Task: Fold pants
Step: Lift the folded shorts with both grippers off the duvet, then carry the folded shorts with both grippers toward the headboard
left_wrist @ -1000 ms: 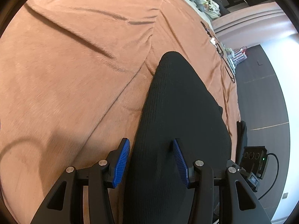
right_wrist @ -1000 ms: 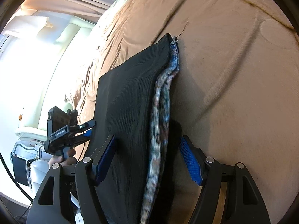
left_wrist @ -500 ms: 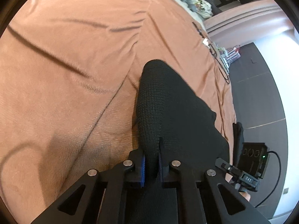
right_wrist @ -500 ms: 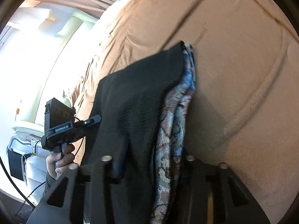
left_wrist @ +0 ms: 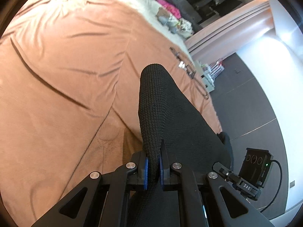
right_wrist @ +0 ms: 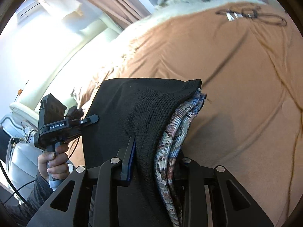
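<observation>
L gripper (left_wrist: pixel 153 167): clenched on a fold of the black knit pants (left_wrist: pixel 166 113), blue pads (left_wrist: pixel 145 167) pressing both sides. R gripper (right_wrist: pixel 155 162): jaws closing on the pants' other edge, black layer plus patterned lining (right_wrist: pixel 176 132) between them; right-hand pad hidden, prob. in contact. Pants held across 2 grippers above the tan bedspread (left_wrist: pixel 66 75). Person's hand (right_wrist: pixel 55 160) grips L unit's handle.

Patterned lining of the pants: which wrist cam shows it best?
Right wrist view. The patterned lining runs in plain sight along the edge of the black pants, pinched in the closing right gripper. The left wrist view shows only black knit in the left gripper; no lining visible.
</observation>
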`<state>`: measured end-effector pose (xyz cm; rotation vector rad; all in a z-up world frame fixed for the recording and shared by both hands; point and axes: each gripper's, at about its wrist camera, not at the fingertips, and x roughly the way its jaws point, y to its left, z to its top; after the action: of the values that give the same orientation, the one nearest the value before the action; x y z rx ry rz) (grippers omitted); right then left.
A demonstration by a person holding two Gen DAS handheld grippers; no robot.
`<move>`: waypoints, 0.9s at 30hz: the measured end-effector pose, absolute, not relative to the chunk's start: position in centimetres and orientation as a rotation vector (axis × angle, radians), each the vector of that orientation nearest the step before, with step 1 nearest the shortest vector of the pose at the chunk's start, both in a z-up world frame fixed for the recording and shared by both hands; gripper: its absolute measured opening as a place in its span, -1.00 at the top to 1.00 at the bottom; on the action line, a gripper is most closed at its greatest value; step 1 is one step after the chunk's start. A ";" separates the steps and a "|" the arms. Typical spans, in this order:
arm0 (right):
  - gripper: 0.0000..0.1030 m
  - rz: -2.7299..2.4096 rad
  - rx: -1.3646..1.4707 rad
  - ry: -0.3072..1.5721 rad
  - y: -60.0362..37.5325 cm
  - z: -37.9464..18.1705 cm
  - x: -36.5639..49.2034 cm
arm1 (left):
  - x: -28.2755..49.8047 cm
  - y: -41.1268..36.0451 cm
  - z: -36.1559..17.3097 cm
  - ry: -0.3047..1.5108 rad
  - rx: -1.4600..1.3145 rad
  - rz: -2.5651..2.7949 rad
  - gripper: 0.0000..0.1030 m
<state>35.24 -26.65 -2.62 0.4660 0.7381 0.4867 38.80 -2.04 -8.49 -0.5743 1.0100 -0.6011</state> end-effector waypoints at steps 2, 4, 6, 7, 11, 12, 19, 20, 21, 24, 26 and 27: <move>0.52 0.495 0.444 0.706 -25.7 -1.6 33.8 | 38.1 -1.2 -7.1 0.974 -0.576 -0.601 0.83; 0.53 0.503 0.419 0.667 -24.7 -0.5 32.4 | 37.3 -0.3 -5.6 0.938 -0.578 -0.605 0.83; 0.53 0.512 0.395 0.635 -24.1 0.2 31.0 | 36.5 0.6 -4.1 0.901 -0.578 -0.607 0.83; 0.53 0.517 0.382 0.619 -23.8 0.6 30.1 | 36.1 1.1 -3.4 0.885 -0.579 -0.606 0.83; 0.54 0.537 0.356 0.572 -22.7 1.6 27.6 | 34.5 3.1 -0.6 0.826 -0.576 -0.597 0.84; 0.54 0.545 0.351 0.559 -22.4 1.8 26.9 | 34.1 3.7 0.2 0.810 -0.569 -0.592 0.84; 0.54 0.609 0.351 0.486 -20.4 2.4 23.3 | 31.5 7.6 5.5 0.721 -0.523 -0.550 0.84; 0.54 0.618 0.351 0.479 -20.2 2.3 23.3 | 31.1 8.4 6.4 0.708 -0.517 -0.542 0.84; 0.54 0.629 0.350 0.469 -19.7 2.5 22.8 | 30.9 9.0 7.1 0.695 -0.511 -0.533 0.84; 0.54 0.660 0.343 0.450 -18.3 2.6 22.2 | 29.9 11.1 8.9 0.667 -0.502 -0.511 0.84; 0.54 0.678 0.340 0.440 -17.5 2.6 22.5 | 29.3 12.8 9.9 0.646 -0.500 -0.495 0.84; 0.54 0.685 0.338 0.435 -17.7 2.2 22.8 | 29.1 13.7 10.4 0.637 -0.497 -0.486 0.85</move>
<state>22.77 -17.75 2.18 0.3384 0.4349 0.6854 29.07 13.74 10.43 -0.4973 0.6366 -0.4865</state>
